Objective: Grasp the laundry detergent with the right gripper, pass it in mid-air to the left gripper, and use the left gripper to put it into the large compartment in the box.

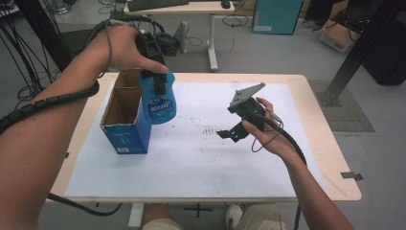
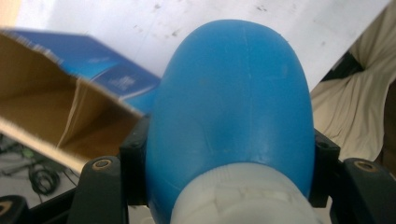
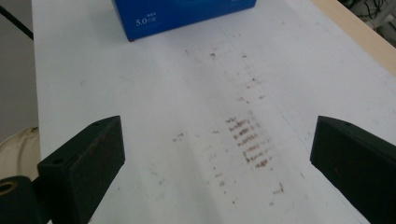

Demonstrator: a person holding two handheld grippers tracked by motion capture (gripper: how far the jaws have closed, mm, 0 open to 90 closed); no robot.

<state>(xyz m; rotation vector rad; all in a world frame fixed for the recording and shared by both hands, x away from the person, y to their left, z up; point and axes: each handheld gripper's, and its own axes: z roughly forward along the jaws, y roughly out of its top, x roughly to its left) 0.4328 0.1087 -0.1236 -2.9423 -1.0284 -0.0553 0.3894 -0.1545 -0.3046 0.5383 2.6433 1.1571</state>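
Note:
In the high view my left gripper (image 1: 156, 82) hangs in the air, shut on the neck end of a blue plastic bottle (image 1: 159, 101) that points down, just right of an open blue cardboard box (image 1: 125, 120). From the left gripper view, the bottle (image 2: 233, 107) sits between the two jaws with its white cap (image 2: 243, 198) nearest the camera, and the box's brown inside (image 2: 56, 112) lies to the left. My right gripper (image 1: 230, 133) is open over the white mat (image 1: 191, 153); nothing lies between its fingers (image 3: 81, 163).
The box (image 3: 182, 14) stands on the mat's left part, its top flaps open. Brown smudges (image 3: 247, 140) mark the mat's middle. The wooden table edge (image 1: 330, 143) frames the mat. A desk and cartons stand on the floor beyond.

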